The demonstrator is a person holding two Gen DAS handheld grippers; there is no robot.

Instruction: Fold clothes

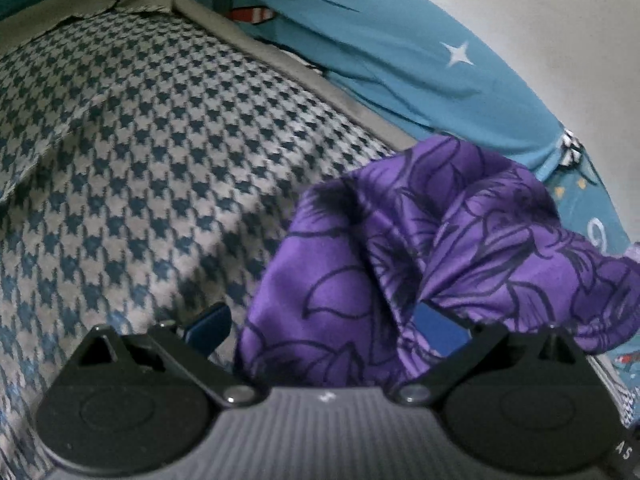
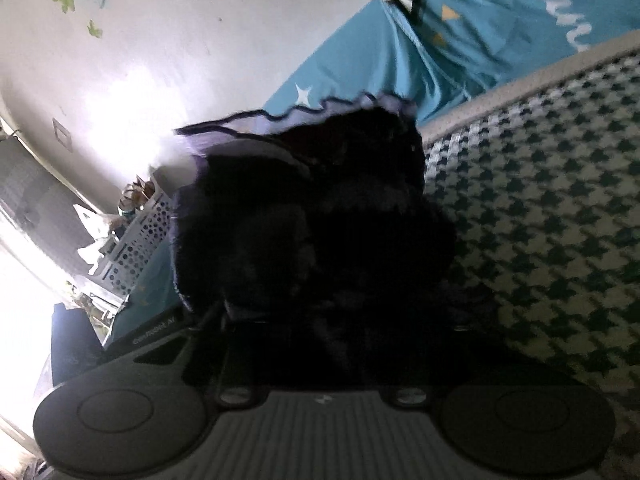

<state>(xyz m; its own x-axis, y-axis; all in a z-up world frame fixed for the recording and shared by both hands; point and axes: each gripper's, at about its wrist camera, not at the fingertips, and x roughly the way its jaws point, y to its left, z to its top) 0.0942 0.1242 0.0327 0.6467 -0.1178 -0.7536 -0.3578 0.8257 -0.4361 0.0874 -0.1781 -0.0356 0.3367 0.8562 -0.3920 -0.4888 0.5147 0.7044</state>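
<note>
While purple floral garment (image 1: 420, 248) bunched over houndstooth blanket (image 1: 140, 168), left gripper (image 1: 324, 328) stood wide, blue fingers (image 1: 210, 326) spread, cloth draped between. Right gripper (image 2: 320, 320) buried under dark cloth; jaw state impossible to tell. Blue sheet (image 1: 400, 60) far right.

This is a bedroom in a home. A bed spreads out ahead of the fingers in both views, covered by a grey-and-navy houndstooth blanket (image 1: 152, 152). Beyond the fingertips lies a teal children's sheet (image 1: 420, 60) printed with white stars and cartoon shapes. Past it rises a plain white wall (image 2: 192, 32). Off to the left of the right gripper's fingers stands a white perforated laundry basket (image 2: 136, 244), with bright daylight behind it.
</note>
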